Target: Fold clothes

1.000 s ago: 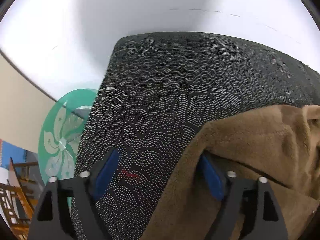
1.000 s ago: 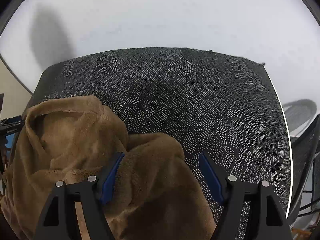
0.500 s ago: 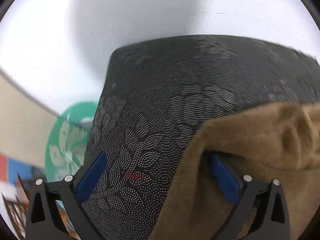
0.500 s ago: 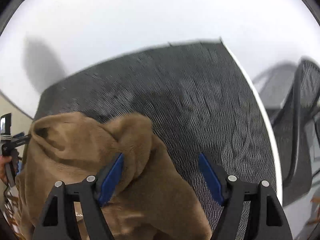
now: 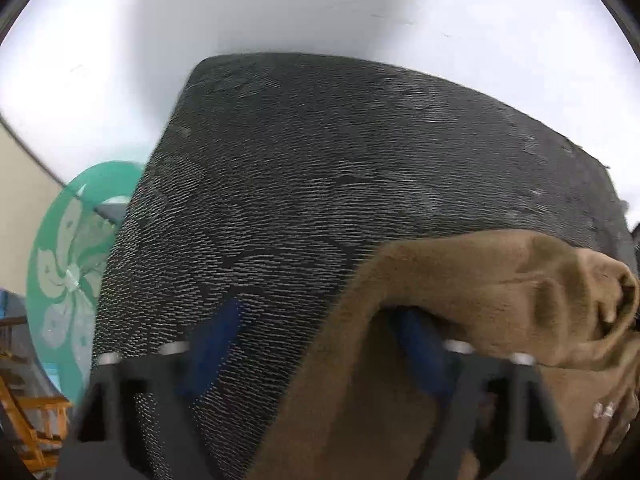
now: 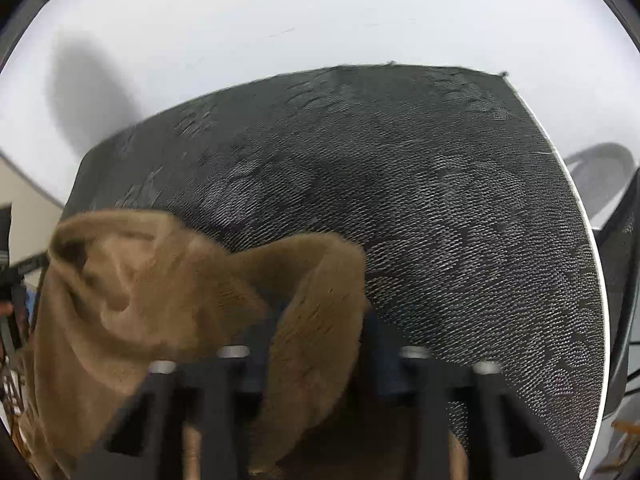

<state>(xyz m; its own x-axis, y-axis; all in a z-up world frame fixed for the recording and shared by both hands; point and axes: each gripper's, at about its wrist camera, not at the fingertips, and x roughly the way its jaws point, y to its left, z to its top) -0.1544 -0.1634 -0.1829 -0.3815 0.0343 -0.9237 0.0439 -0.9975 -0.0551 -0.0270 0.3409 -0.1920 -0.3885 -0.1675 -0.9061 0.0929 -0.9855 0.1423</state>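
Observation:
A brown fleece garment [image 5: 460, 272] lies bunched on a black flower-patterned tablecloth [image 5: 320, 160]. My left gripper [image 5: 312, 344] is open at the cloth's left edge. Its right finger [image 5: 420, 344] is tucked under a fold and its left finger [image 5: 208, 344] is over bare tablecloth. In the right wrist view the garment [image 6: 160, 280] is heaped at the lower left. My right gripper [image 6: 326, 332] is shut on a raised fold of it [image 6: 316, 312], which fills the gap between the blue pads. A hand with a ring [image 5: 612, 416] shows at the right edge.
Bare tablecloth [image 6: 440, 200] stretches away to a white wall. A green round panel with a white flower [image 5: 68, 264] stands left of the table, above orange wooden framework [image 5: 28, 420]. A black mesh chair [image 6: 624, 272] stands off the table's right edge.
My right gripper's fingers have closed in from wide apart onto a fold of the garment and lifted it. The left gripper's fingers widened, then narrowed again at the cloth's edge.

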